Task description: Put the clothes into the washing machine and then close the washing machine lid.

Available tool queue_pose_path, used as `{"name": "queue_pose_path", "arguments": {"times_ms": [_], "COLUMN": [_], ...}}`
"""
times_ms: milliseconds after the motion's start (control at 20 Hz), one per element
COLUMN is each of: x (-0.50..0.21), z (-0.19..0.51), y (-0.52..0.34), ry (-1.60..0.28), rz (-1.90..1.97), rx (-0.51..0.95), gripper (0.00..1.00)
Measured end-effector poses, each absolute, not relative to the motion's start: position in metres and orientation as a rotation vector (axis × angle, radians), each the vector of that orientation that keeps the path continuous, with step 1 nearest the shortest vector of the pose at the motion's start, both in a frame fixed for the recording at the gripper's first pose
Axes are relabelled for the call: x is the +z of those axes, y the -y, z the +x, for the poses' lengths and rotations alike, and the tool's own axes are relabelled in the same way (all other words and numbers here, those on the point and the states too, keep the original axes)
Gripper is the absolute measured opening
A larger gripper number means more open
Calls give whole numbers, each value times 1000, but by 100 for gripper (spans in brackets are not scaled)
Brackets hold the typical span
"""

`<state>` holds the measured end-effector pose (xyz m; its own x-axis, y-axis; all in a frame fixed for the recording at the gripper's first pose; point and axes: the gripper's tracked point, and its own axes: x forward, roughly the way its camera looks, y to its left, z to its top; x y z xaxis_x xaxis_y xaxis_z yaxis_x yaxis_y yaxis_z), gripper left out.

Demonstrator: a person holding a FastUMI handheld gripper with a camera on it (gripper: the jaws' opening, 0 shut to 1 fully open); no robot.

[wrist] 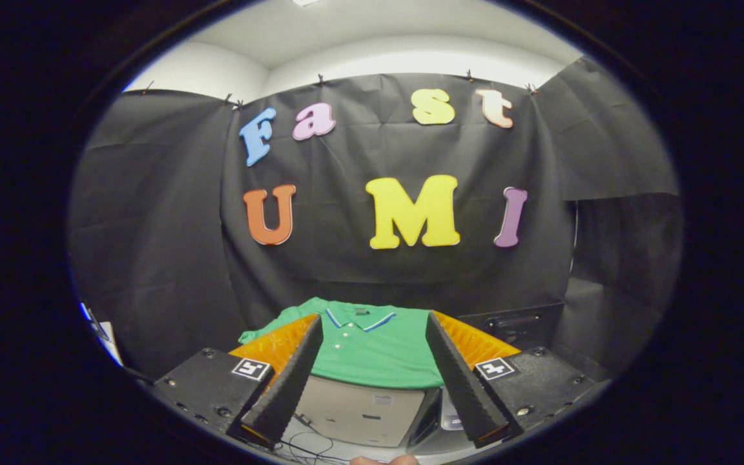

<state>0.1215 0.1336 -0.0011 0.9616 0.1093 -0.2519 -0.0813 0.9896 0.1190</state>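
We see a green polo shirt (pixel 372 345) spread flat, collar toward the booth's back wall, on top of a boxy pale unit (pixel 362 413) that stands ahead of the gripper (pixel 372 381). The shirt's lower hem hangs just over the unit's front top edge, and one sleeve reaches out past the unit's left side. Whether this pale unit is the washing machine we cannot tell; we make out no lid or opening on it, and the shirt covers its whole top. The gripper is spread wide, holding nothing: its two fingers (pixel 288 381) stand well apart, and the shirt shows in the gap between them, beyond the tips and not touched by either. Each finger hides part of the shirt's sides, so the right sleeve is cut off from us. To the right of the unit, at about the same height, sits a dark box-like thing (pixel 514 326) against the black cloth wall (pixel 172 258); its shape is too dim to name. Below the pale unit, thin cables (pixel 307 442) lie loose on a light surface. At the very bottom a fingertip of the person's hand (pixel 385 460) peeks in, mostly cut off.
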Motion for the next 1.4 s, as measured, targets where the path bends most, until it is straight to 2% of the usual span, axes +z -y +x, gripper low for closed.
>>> {"name": "queue_pose_path", "arguments": {"times_ms": [350, 700, 1000, 1400], "x": [-45, -110, -151, -183], "z": [224, 304, 311, 308], "y": [-178, -205, -216, -215], "ry": [-573, -950, -1257, -1465], "rz": [129, 49, 69, 58], "rx": [203, 250, 211, 111], "gripper": [100, 100, 99, 98]}}
